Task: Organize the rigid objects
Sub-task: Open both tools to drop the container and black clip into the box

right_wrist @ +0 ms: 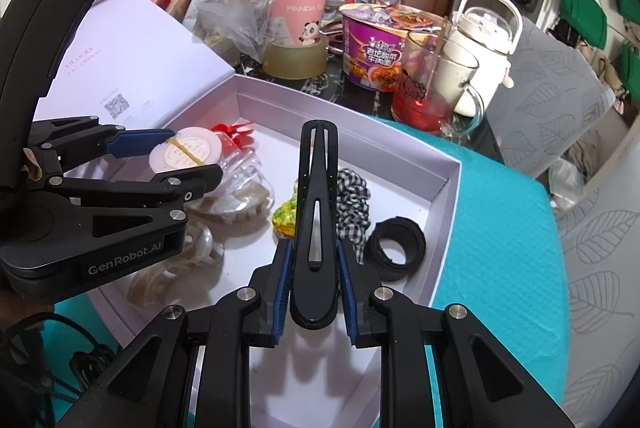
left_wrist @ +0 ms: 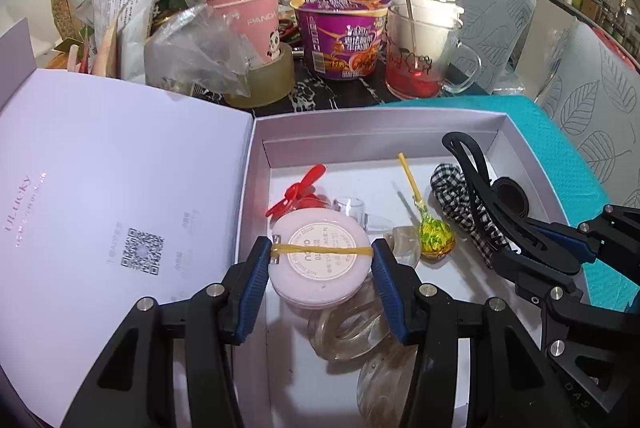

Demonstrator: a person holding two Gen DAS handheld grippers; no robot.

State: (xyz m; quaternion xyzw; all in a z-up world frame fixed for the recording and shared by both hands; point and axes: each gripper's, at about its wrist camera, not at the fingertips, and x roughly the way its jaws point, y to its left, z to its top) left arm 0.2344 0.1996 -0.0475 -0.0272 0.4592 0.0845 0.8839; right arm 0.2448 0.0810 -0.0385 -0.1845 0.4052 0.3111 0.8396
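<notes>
Both hands are busy over the open lavender box [left_wrist: 400,124]! The left tool [left_wrist: 320,260] is clamped on the round pink compact [left_wrist: 320,268], blue pads [left_wrist: 256,268] pressing its rim at nine and three o'clock, a yellow rubber band [left_wrist: 320,249] stretched across its label. The compact sits at six o'clock in the box, over the clear hair claws [left_wrist: 348,332], and whether it rests on them or hangs just above, I cannot tell. It looks light, stiff and smooth-sided, so an edge grip across the widest part is the sensible hold; squeeze off-centre and it could squirt out. Over on the right, the right tool [right_wrist: 314,288] is closed narrow on the long black hair clip [right_wrist: 316,220], gripping the rounded hinge end while the prongs point to twelve o'clock above the checked scrunchie [right_wrist: 352,204] and the lollipop [right_wrist: 286,216]. That clip is rigid plastic, light but long, so holding near the hinge risks it pivoting. A black strap roll [right_wrist: 396,242] lies at three o'clock, apart from both.
</notes>
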